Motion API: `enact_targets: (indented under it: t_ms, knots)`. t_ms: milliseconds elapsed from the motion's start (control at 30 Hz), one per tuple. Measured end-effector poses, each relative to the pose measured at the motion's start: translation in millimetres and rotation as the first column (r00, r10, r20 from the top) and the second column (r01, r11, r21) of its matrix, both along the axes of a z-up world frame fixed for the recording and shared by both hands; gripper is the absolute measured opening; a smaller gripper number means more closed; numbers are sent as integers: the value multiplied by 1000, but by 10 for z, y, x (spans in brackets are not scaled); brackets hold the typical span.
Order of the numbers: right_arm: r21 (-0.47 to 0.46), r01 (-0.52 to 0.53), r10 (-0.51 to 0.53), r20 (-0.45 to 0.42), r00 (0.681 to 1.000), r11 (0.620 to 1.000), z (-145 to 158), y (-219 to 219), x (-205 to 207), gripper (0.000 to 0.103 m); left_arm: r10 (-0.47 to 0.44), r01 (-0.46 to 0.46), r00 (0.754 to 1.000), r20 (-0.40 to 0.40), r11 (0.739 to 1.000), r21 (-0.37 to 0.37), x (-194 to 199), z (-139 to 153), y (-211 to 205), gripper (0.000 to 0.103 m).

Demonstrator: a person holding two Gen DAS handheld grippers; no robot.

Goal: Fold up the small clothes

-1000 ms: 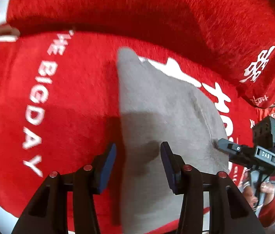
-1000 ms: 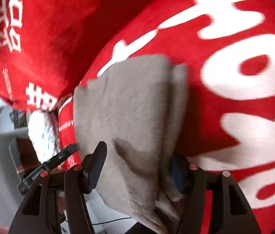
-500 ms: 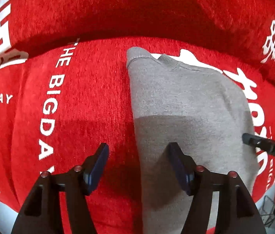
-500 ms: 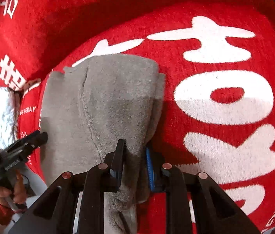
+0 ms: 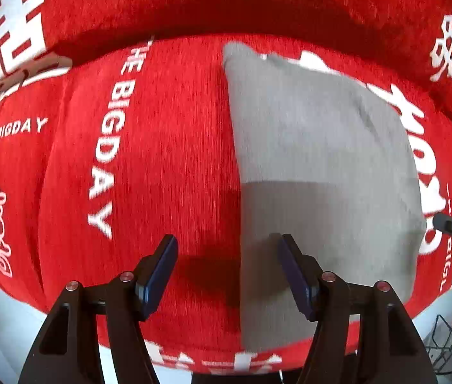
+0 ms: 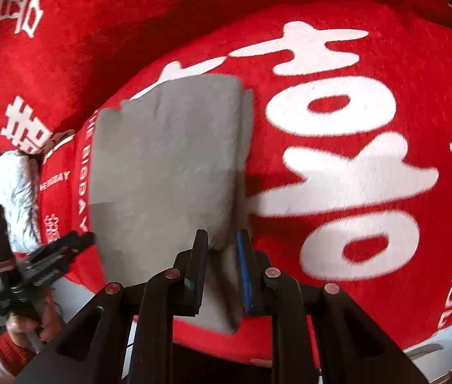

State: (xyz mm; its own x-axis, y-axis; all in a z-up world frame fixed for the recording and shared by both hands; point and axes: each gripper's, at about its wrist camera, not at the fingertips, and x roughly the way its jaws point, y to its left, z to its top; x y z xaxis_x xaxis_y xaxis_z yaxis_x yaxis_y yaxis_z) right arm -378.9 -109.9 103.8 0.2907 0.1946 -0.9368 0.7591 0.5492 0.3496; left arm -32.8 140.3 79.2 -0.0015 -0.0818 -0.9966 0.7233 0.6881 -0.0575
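Red lettered blanket (image 5: 168,160) carries the grey garment (image 5: 322,160) lengthwise away from both grippers, the right gripper (image 6: 222,256) pinching its near right edge while the left gripper (image 5: 226,268) hangs released, straddling its left edge.

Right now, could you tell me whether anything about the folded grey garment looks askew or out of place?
Slightly. On the grey garment, the layers along the edge nearest the right gripper do not line up: a lower layer sticks out past the top one. The right gripper is pinching that edge; the left gripper stands open. Nothing looks damaged.
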Motion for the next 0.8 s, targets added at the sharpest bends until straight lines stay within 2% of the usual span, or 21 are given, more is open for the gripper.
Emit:
enact_targets:
  t_ms: [133, 300, 400, 533, 800]
  knots:
    - [40, -26, 26, 11, 1000, 999, -22, 242, 36, 20, 10, -10, 1000, -3, 999, 40, -125, -65, 86, 67]
    - [34, -97, 100, -95, 990, 995, -288, 478, 105, 20, -8, 6, 1000, 14, 997, 75, -216, -81, 87, 67]
    - [57, -60, 68, -148, 987, 997, -450, 474, 49, 17, 7, -7, 1000, 4, 996, 85, -201, -74, 84, 67]
    - [91, 14, 1, -154, 988, 996, -512, 458, -14, 16, 10, -9, 1000, -5, 995, 101, -209, -63, 70, 67]
    - [108, -2, 23, -192, 981, 994, -434, 536, 20, 16, -16, 20, 999, -28, 992, 122, -333, 64, 34, 67]
